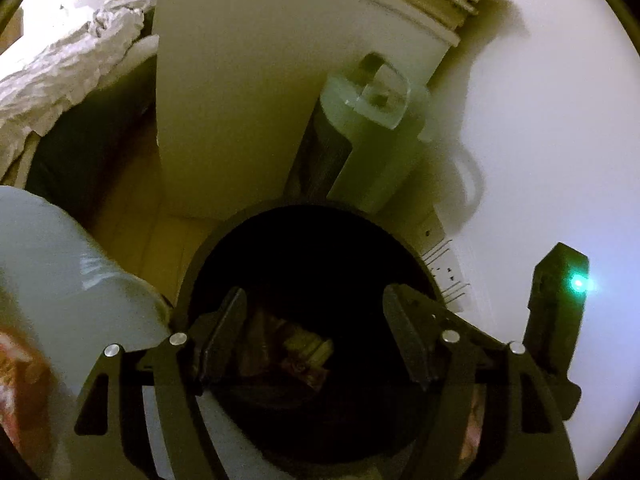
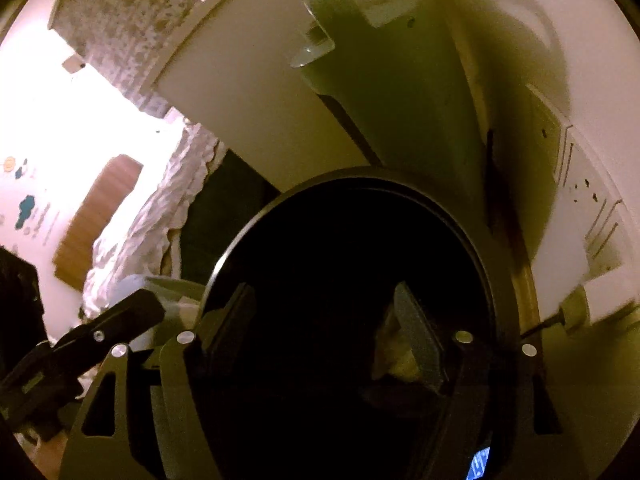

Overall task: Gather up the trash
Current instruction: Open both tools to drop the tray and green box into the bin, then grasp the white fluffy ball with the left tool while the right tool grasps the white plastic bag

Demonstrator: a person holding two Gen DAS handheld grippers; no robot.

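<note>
Bin (image 1: 224, 248), round, dark, rigid, directly beneath both grippers; best left standing. Inside, at bottom, crumpled wrappers (image 1: 296, 352): probably light, soft, crushable, slippery film; best pinched at a raised fold. Left gripper (image 1: 314, 332) over the mouth, jaws spread, nothing between. Right gripper (image 2: 324, 332) likewise agape, empty, pale scrap (image 2: 394, 356) beside 1 finger.

**Bedroom corner in dim light**

A tall pale cabinet panel (image 1: 240, 92) stood against a plain white wall (image 1: 540, 120). A white wall socket plate (image 2: 588, 200) sat low on that wall. To the left lay a rumpled white bed sheet (image 1: 60, 76). A brown wooden board (image 2: 96, 220) leaned farther off.
</note>
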